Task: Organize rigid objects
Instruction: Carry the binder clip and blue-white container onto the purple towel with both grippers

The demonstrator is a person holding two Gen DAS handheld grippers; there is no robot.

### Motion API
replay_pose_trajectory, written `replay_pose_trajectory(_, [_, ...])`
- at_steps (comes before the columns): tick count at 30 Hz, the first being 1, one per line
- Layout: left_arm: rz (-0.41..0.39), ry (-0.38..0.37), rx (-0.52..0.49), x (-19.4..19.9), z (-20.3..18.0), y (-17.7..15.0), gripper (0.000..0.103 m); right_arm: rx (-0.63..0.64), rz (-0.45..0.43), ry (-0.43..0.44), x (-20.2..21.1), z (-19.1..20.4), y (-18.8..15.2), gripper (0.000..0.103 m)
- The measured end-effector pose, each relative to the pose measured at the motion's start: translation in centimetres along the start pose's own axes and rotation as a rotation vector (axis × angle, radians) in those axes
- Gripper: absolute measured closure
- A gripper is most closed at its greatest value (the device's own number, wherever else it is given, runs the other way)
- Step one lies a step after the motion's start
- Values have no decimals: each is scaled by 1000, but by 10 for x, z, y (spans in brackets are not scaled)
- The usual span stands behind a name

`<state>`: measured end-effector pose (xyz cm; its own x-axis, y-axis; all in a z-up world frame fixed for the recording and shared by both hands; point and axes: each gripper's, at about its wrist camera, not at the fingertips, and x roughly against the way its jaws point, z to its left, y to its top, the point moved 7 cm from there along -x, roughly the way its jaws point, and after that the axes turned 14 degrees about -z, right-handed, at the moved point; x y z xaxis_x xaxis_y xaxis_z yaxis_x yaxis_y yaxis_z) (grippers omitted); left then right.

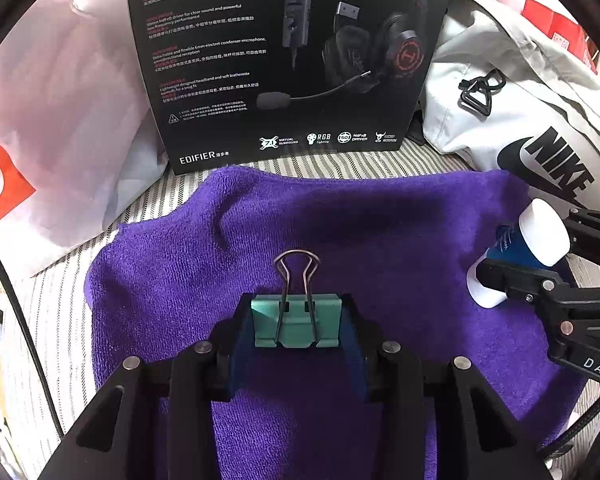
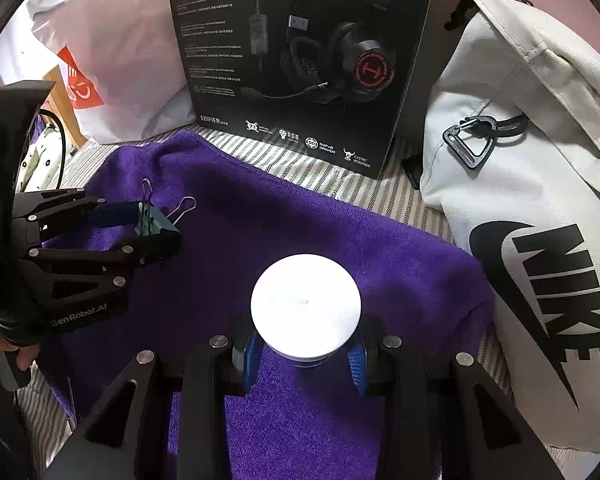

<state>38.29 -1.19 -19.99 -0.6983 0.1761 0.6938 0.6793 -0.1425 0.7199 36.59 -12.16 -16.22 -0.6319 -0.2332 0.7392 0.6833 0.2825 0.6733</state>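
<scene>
My left gripper (image 1: pixel 296 320) is shut on a green binder clip (image 1: pixel 296 322) with wire handles, held above a purple towel (image 1: pixel 340 220). The clip (image 2: pixel 152 220) and left gripper (image 2: pixel 156 226) also show at the left of the right wrist view. My right gripper (image 2: pixel 304 350) is shut on a blue bottle with a white cap (image 2: pixel 306 306), cap pointing forward, over the towel (image 2: pixel 300 232). In the left wrist view the bottle (image 1: pixel 520 252) and right gripper (image 1: pixel 512 264) are at the right edge.
A black Edifier headset box (image 1: pixel 284 60) stands upright behind the towel. A white Nike bag (image 2: pixel 540 200) with a carabiner lies to the right. A white plastic bag (image 1: pixel 60 100) with a red logo is at the left. The surface is striped cloth (image 1: pixel 332 164).
</scene>
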Motion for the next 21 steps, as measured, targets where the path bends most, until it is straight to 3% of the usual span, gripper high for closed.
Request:
replay_pose_trajectory(11, [2,0,-7,1,0,-4,64,-9,0,26,-1,0,-2,67])
replay_pose_trajectory(21, [7,-15,-32,1,-5,-6,54,-23,-9,34,0,-2,-1,67])
